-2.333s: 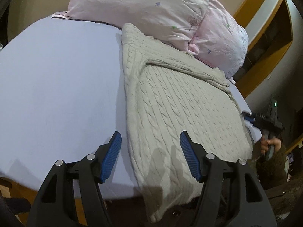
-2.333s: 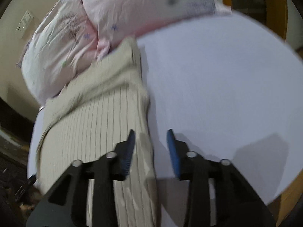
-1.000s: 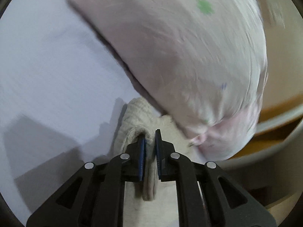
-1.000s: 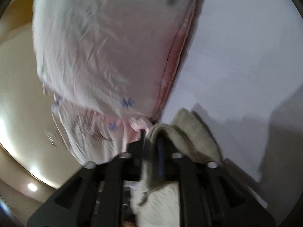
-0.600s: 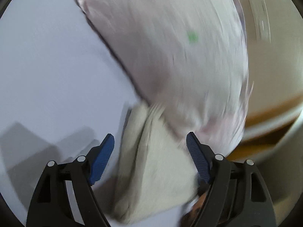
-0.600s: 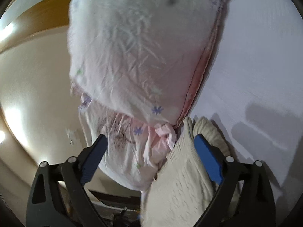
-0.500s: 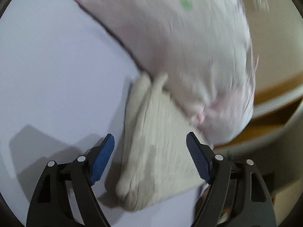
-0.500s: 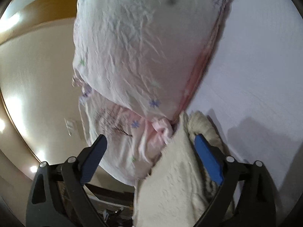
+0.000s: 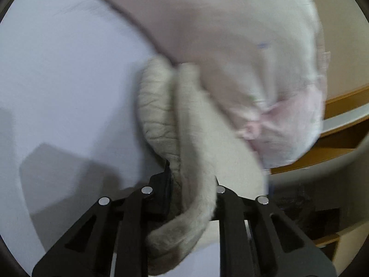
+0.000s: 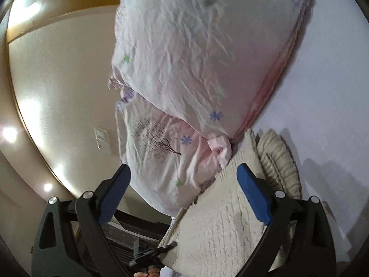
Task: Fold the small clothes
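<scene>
A cream cable-knit sweater (image 9: pixel 161 115) lies folded on the pale lilac bed sheet (image 9: pixel 57 80), its far end against the pink pillows. In the left wrist view my left gripper (image 9: pixel 191 184) is shut on a thick fold of the sweater, which bulges out between the fingers; the view is blurred. In the right wrist view the sweater (image 10: pixel 226 226) lies under my right gripper (image 10: pixel 184 184), which is wide open and empty, its blue pads (image 10: pixel 252 198) apart above the knit.
Two pink pillows (image 10: pixel 196 57) with small star prints lie stacked at the sweater's far end, also in the left wrist view (image 9: pixel 230 34). A beige wall with a light switch (image 10: pixel 102 140) stands behind. Wooden furniture (image 9: pixel 341 120) is at the right.
My left gripper, open half a second ago, has closed on a fold of the sweater. My right gripper has stayed open and drawn back slightly from the pillows.
</scene>
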The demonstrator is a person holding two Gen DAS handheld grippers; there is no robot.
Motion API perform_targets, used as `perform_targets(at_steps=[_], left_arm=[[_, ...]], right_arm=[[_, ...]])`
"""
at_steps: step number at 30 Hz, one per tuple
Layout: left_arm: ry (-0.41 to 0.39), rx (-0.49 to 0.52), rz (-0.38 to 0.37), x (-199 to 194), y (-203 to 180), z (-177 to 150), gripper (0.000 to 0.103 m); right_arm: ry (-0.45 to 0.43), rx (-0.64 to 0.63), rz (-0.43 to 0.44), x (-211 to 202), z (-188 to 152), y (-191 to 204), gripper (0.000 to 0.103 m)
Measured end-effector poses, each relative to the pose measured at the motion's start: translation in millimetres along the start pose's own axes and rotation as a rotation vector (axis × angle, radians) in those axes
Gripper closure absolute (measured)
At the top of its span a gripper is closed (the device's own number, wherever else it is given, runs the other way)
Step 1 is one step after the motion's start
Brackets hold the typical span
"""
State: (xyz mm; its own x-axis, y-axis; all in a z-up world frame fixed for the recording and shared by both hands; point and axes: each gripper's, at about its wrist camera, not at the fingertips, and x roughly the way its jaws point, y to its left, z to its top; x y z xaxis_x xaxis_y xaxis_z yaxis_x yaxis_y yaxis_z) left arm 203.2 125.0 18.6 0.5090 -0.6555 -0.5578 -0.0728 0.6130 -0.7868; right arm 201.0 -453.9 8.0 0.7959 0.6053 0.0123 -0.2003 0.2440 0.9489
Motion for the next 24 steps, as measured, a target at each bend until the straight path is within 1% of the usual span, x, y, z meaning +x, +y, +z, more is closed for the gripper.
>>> perform_targets(at_steps=[1, 2, 4, 6, 7, 8, 9, 10, 11, 12, 13, 14, 15, 16, 17, 18, 19, 20, 21, 22, 23, 24], left_arm=[[-0.010, 0.022, -0.028, -1.3, -16.1, -0.5, 0.086], [-0.023, 0.074, -0.059, -1.6, -44.8, -2.6, 0.086], [-0.022, 0.145, -0.130, 6.1, -87.0, -8.3, 0.086], [0.018, 0.225, -0.251, 39.5, -144.0, -20.6, 0.086], [0.048, 0.257, -0.290, 61.5, -165.4, -29.1, 0.086], [0.079, 0.285, -0.313, 84.0, -182.3, -37.3, 0.086], [0.127, 0.317, -0.322, 115.1, -200.7, -48.8, 0.085], [0.173, 0.341, -0.316, 136.4, -210.6, -57.5, 0.084], [0.260, 0.375, -0.291, 172.0, -225.5, -71.7, 0.082], [0.342, 0.388, -0.277, 197.0, -233.7, -82.7, 0.082], [0.408, 0.386, -0.284, 213.0, -237.8, -91.4, 0.082], [0.469, 0.371, -0.346, 219.8, -239.4, -98.8, 0.082], [0.476, 0.376, -0.393, 214.1, -240.0, -100.5, 0.081], [0.452, 0.394, -0.405, 204.6, -239.3, -98.7, 0.080], [0.384, 0.419, -0.397, 183.6, -234.1, -92.0, 0.066], [0.319, 0.421, -0.383, 166.4, -227.0, -84.3, 0.040], [0.230, 0.411, -0.342, 145.4, -214.5, -73.1, 0.031], [0.166, 0.404, -0.281, 133.5, -204.9, -63.3, 0.028], [0.121, 0.405, -0.213, 124.8, -195.7, -56.7, 0.028], [0.097, 0.409, -0.136, 118.2, -186.2, -52.4, 0.027], [0.089, 0.404, -0.048, 116.1, -174.7, -50.5, 0.024], [0.099, 0.393, -0.009, 119.1, -167.6, -50.3, 0.024]], right_arm=[[-0.009, -0.012, 0.004, -3.2, 2.4, 2.7, 0.010], [-0.022, -0.029, 0.002, -7.2, 4.8, 5.8, 0.010], [-0.051, -0.061, -0.019, -13.8, 9.2, 12.5, 0.010], [-0.084, -0.094, -0.058, -21.4, 13.0, 16.7, 0.010], [-0.096, -0.115, -0.080, -25.2, 15.0, 18.3, 0.010], [-0.109, -0.144, -0.116, -28.7, 17.6, 20.1, 0.010], [-0.120, -0.162, -0.152, -31.3, 19.2, 21.0, 0.010], [-0.127, -0.174, -0.184, -33.3, 20.2, 20.3, 0.010], [-0.130, -0.179, -0.223, -35.0, 22.1, 18.5, 0.010], [-0.130, -0.180, -0.248, -35.7, 23.3, 17.3, 0.010], [-0.128, -0.178, -0.269, -36.1, 24.5, 16.2, 0.010], [-0.113, -0.176, -0.289, -35.7, 26.0, 15.5, 0.010], [-0.099, -0.180, -0.300, -35.1, 26.7, 15.5, 0.010], [-0.083, -0.184, -0.314, -33.4, 27.3, 16.7, 0.010], [-0.050, -0.184, -0.329, -28.7, 27.0, 17.8, 0.008], [-0.011, -0.181, -0.344, -23.9, 26.1, 17.8, 0.007], [0.031, -0.179, -0.367, -18.4, 24.9, 17.1, 0.007], [0.079, -0.181, -0.408, -11.2, 23.4, 15.1, 0.006], [0.115, -0.183, -0.452, -5.4, 22.2, 12.9, 0.006], [0.152, -0.183, -0.492, 1.7, 20.4, 10.9, 0.006], [0.197, -0.179, -0.515, 9.5, 17.9, 6.7, 0.006], [0.230, -0.174, -0.524, 14.8, 15.3, 3.5, 0.006]])
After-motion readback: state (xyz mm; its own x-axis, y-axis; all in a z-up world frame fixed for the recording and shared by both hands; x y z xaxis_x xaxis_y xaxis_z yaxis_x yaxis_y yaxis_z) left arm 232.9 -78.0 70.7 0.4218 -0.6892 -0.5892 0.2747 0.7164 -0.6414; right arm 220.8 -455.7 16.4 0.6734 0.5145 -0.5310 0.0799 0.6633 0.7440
